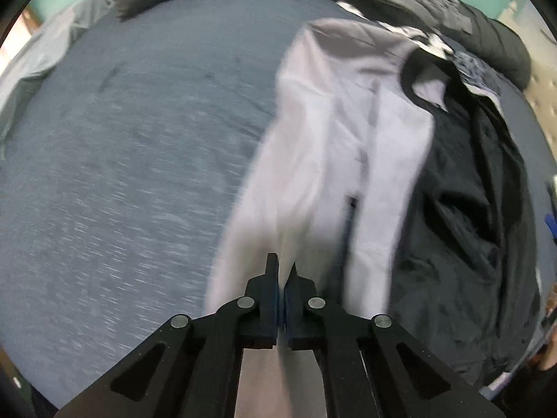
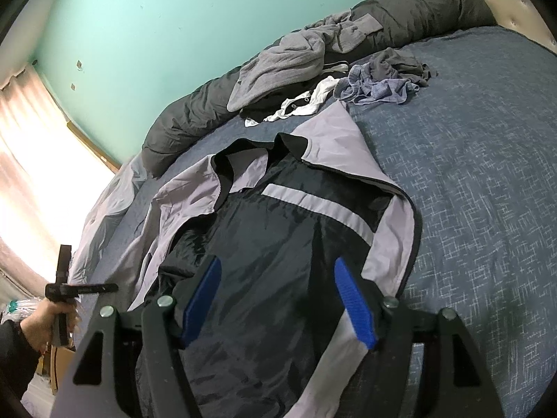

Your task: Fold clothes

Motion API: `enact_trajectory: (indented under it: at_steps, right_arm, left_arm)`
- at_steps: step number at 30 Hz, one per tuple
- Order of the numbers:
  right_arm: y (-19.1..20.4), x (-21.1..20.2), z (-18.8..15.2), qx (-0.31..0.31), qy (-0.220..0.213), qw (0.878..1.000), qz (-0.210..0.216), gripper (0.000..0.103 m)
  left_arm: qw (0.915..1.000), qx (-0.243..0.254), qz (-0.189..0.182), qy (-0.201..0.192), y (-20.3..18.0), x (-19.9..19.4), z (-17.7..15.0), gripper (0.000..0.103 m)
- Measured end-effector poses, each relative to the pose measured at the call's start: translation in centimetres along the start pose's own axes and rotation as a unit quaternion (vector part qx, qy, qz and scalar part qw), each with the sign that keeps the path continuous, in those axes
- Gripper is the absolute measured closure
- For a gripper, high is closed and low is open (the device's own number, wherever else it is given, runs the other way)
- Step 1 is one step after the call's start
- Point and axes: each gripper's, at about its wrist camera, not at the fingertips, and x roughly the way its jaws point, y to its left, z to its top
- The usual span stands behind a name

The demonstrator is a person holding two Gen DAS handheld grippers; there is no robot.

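A black jacket (image 2: 278, 237) with pale lilac lining and a white stripe lies spread open on the blue bed cover (image 2: 470, 174). My right gripper (image 2: 276, 261) hovers over the jacket's black body, open, with nothing between its blue pads (image 2: 355, 303). In the left wrist view the jacket's pale sleeve (image 1: 330, 146) runs from the shoulder down to my left gripper (image 1: 282, 271), which is shut on the sleeve's end. The sleeve hangs stretched and blurred above the cover. The black body (image 1: 463, 230) lies to its right.
A pile of grey, white and checked clothes (image 2: 313, 69) sits at the far end of the bed against a rolled dark duvet (image 2: 195, 115). A padded headboard (image 2: 522, 0) stands at the right. A hand (image 2: 41, 324) holds the other gripper's handle at the bed's left edge.
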Motion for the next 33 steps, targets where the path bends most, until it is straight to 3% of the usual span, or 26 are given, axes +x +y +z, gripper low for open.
enact_trajectory:
  at_steps: [6, 10, 13, 17, 21, 24, 29, 33]
  right_arm:
    - [-0.2, -0.1, 0.0, 0.012, -0.011, 1.000, 0.000, 0.034]
    - [-0.3, -0.2, 0.1, 0.021, -0.020, 1.000, 0.000, 0.034]
    - [-0.3, 0.0, 0.1, 0.023, -0.020, 1.000, 0.000, 0.034]
    - [-0.1, 0.0, 0.1, 0.019, -0.016, 1.000, -0.001, 0.034]
    - [0.6, -1.0, -0.3, 0.011, -0.020, 1.000, 0.000, 0.034]
    - [1.3, -1.8, -0.8, 0.009, -0.023, 1.000, 0.000, 0.034]
    - [3.3, -3.1, -1.9, -0.001, -0.017, 1.000, 0.000, 0.034]
    - [4.6, -4.3, -3.3, -0.011, -0.006, 1.000, -0.008, 0.034]
  left_arm:
    - [0.9975, -0.032, 0.062, -0.014, 5.7, -0.4, 2.0, 0.101]
    - [0.9954, -0.060, 0.074, -0.016, 8.6, 0.7, 2.7, 0.098]
    - [0.9934, -0.082, 0.077, -0.018, 9.9, 1.6, 2.8, 0.075]
    - [0.9921, -0.099, 0.075, -0.018, 10.6, 1.0, 1.9, 0.067]
    - [0.9916, -0.117, 0.050, -0.024, 10.5, -1.2, 0.1, 0.065]
    - [0.9937, -0.101, 0.040, -0.026, 9.5, -3.0, -1.5, 0.059]
    - [0.9932, -0.111, -0.029, -0.021, 8.5, -5.4, -4.9, 0.054]
    - [0.9922, -0.107, -0.062, -0.015, 6.8, -5.7, -7.8, 0.048]
